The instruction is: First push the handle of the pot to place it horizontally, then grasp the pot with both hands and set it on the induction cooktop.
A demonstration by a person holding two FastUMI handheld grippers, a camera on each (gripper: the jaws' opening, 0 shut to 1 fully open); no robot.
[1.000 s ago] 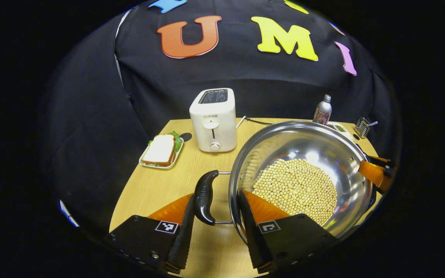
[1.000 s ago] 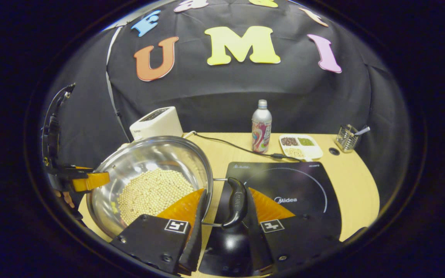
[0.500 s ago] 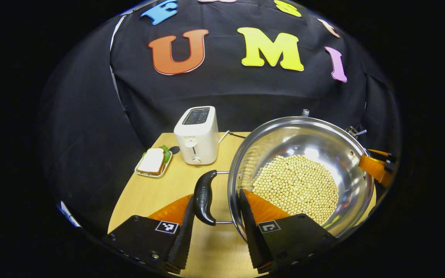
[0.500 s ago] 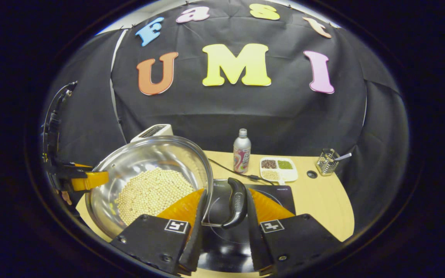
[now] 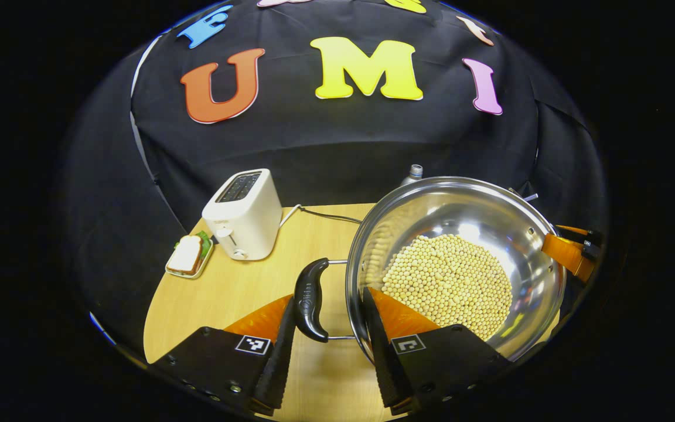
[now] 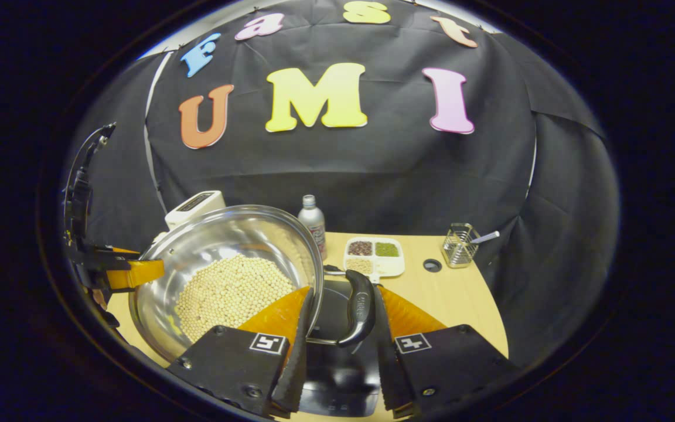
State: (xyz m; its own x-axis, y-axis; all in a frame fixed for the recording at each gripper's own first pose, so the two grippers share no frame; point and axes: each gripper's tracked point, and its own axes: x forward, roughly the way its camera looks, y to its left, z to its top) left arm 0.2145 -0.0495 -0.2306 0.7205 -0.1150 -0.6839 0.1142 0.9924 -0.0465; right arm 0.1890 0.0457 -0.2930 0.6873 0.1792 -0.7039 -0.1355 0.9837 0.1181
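A steel pot point(image 5: 460, 217) holding soybeans point(image 5: 449, 284) hangs above the wooden table point(image 5: 226, 293), carried from both sides. My left gripper point(image 5: 329, 299) is shut on the pot: one finger lies against the black side handle point(image 5: 309, 299), the other inside the wall. My right gripper point(image 6: 343, 291) grips the opposite handle point(image 6: 360, 305) of the pot point(image 6: 226, 234) the same way. The black induction cooktop point(image 6: 337, 375) lies right below the right handle, mostly hidden by the fingers. Each gripper also shows at the pot's far rim in the other's view point(image 5: 569, 252) point(image 6: 120, 272).
A white toaster point(image 5: 244, 214) with its cord and a sandwich plate point(image 5: 188, 258) stand at the table's back left. A metal bottle point(image 6: 313, 225), a divided dish of beans point(image 6: 372, 255) and a wire holder point(image 6: 459, 252) line the back edge.
Both grippers have carried the pot up and to the right. The toaster and sandwich slid left and shrank. The cooktop moved from right of the pot to beneath the right handle.
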